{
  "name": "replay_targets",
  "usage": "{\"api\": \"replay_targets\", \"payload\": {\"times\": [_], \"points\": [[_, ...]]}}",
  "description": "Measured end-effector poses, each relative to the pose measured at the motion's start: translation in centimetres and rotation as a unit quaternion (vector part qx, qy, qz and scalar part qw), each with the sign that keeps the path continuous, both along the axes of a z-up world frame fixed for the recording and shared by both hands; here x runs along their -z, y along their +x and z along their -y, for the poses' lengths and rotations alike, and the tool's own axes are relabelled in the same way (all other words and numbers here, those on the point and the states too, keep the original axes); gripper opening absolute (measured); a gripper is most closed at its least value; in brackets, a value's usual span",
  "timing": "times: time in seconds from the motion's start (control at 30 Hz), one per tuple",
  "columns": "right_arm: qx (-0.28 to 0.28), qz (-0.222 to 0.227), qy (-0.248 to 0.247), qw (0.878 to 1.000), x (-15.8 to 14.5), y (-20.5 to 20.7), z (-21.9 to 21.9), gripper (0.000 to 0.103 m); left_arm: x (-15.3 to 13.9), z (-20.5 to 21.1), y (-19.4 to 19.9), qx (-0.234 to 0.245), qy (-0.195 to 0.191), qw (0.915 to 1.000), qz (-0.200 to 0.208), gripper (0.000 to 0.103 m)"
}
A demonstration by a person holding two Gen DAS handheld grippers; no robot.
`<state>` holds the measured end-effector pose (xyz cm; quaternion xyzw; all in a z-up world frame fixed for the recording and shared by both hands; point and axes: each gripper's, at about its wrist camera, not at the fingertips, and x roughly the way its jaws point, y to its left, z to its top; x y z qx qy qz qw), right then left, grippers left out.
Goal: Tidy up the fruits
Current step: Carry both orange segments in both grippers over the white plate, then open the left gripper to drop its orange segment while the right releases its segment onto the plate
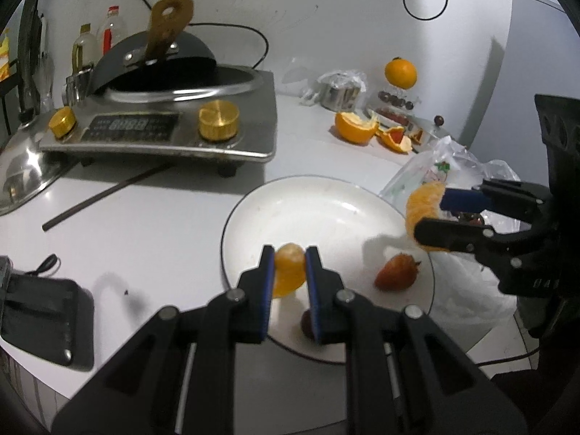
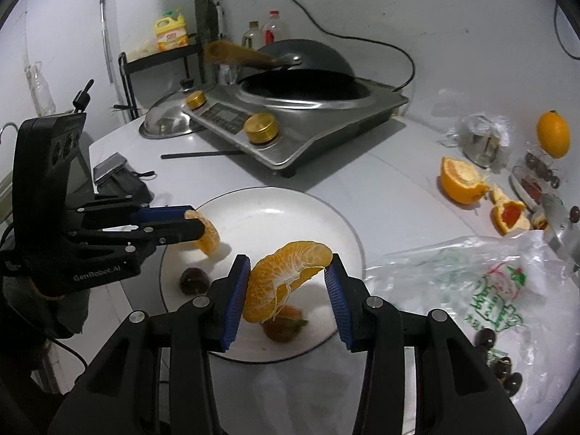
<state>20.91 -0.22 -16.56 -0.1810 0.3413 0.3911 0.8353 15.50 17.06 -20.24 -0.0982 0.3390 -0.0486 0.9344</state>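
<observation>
The left tongs [image 1: 289, 272] pinch one soft orange segment [image 1: 289, 269] over the white plate [image 1: 326, 203]; the right tongs [image 2: 286, 297] clamp a fragile peeled cluster [image 2: 286, 282] by its ends, juicy, light, easily crushed.

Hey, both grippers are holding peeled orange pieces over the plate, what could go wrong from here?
1. The right gripper pinches a curved cluster of segments only at its ends; squeezing may split it or burst juice.
2. The strawberry sits directly beneath the cluster, so lowering there may squash or nudge it.
3. The left gripper holds a small segment near the plate edge; released there, it might roll off.
</observation>
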Motion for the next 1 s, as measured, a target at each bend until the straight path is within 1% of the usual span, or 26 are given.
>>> {"api": "replay_targets", "payload": {"times": [0.37, 0.7, 0.77, 0.8, 0.97, 1.0], "points": [[-0.026, -0.026, -0.009, 0.999, 1.7, -0.5, -2.0, 0.045, 0.8, 0.8, -1.1, 0.014, -0.013, 0.9998, -0.011, 0.017], [-0.037, -0.044, -0.028, 0.998, 3.8, -0.7, -3.5, 0.046, 1.3, 0.7, -1.9, 0.013, -0.024, 0.9993, -0.027, 0.022], [-0.036, -0.046, -0.032, 0.998, 4.0, -0.6, -3.6, 0.046, 1.2, 0.7, -2.0, 0.01, -0.02, 0.9994, -0.027, 0.024], [-0.035, -0.047, -0.032, 0.998, 4.0, -0.6, -3.6, 0.046, 1.2, 0.7, -2.0, 0.009, -0.019, 0.9994, -0.026, 0.027], [-0.024, -0.048, -0.036, 0.998, 4.2, -0.3, -3.6, 0.05, 0.9, 0.6, -2.1, 0.004, -0.017, 0.9996, -0.024, 0.032], [-0.023, -0.049, -0.036, 0.998, 4.2, -0.2, -3.5, 0.05, 0.8, 0.6, -2.2, 0.003, -0.017, 0.9996, -0.023, 0.038]]}}
